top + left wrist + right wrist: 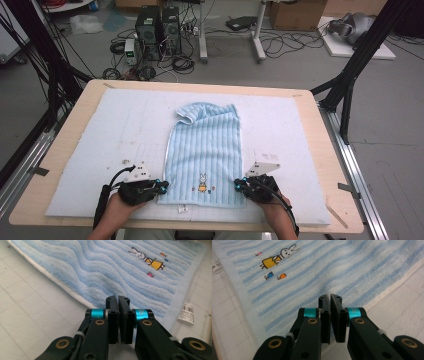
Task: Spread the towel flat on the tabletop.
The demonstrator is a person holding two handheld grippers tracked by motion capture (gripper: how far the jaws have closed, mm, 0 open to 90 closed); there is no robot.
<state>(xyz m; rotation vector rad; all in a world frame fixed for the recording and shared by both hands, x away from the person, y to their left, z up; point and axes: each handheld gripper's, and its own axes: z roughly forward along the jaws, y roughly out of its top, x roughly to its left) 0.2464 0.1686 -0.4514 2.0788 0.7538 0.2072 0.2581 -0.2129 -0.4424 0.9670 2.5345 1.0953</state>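
Note:
A light blue striped towel point(205, 145) lies flat and lengthwise on the white foam mat point(115, 125), its far left corner folded over. A small rabbit picture point(202, 181) sits near its front hem. My left gripper point(164, 187) rests at the towel's front left corner, and my right gripper point(238, 184) at the front right corner. In the left gripper view the left gripper point(118, 299) is shut over the towel point(100, 270) edge, with no cloth showing between the pads. In the right gripper view the right gripper point(330, 298) is likewise shut over the towel point(342, 265) edge.
The mat covers most of a wooden table point(70, 145). A white care label point(187, 313) sticks out from the towel's front hem. Black frame legs point(350, 75) stand at both sides, with computers and cables point(157, 30) on the floor beyond.

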